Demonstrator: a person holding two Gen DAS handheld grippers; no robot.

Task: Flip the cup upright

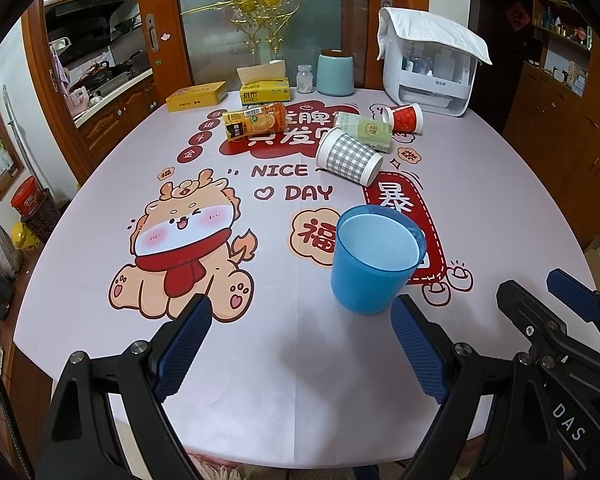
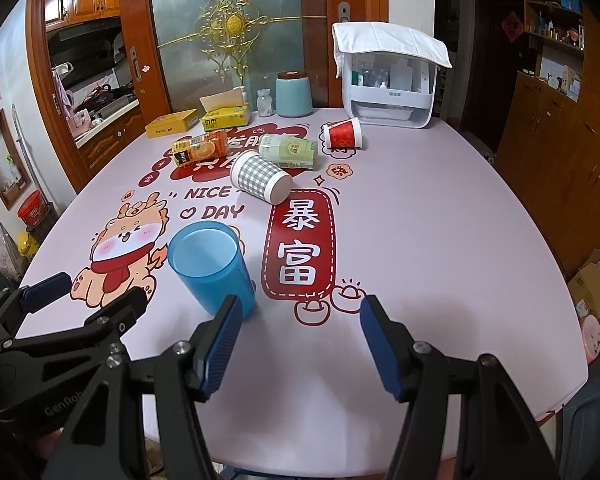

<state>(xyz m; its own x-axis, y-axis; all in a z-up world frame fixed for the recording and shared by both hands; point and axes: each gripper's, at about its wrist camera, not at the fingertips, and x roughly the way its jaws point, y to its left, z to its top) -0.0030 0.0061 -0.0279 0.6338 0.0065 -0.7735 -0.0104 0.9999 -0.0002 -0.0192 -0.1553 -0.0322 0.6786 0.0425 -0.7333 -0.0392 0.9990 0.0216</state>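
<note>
We see a round table (image 1: 100, 208) under a pink printed cloth, with both grippers held low over its near edge.

Farthest left, at the back, lies a yellow tin (image 1: 196, 96), and just beside it a tissue box (image 1: 264, 90). In front of these an orange juice carton (image 1: 254, 121) lies on its side. Next along the back come a small jar (image 1: 304, 79) and a pale blue canister (image 1: 335, 72).

Our left gripper (image 1: 300, 354) has its fingers spread wide and holds nothing; the cloth shows between the blue pads (image 1: 184, 350).

Right of that gap stands the blue cup (image 1: 374, 258), mouth up, on the near middle of the table, its base just beside the left gripper's right pad. In the right wrist view the blue cup (image 2: 212, 264) sits left of the right gripper, close to its left pad (image 2: 222, 346).

Behind it a checked cup (image 1: 350, 155) lies on its side, rim to the left, with a green packet (image 1: 366, 130) lying touching it at the back. Further right a red cup (image 1: 404, 118) also lies tipped over, near a white cabinet (image 1: 432, 76) draped with a cloth (image 1: 432, 30).

Our right gripper (image 2: 300, 344) is likewise wide open and empty, over bare cloth beside the red banner print.
</note>
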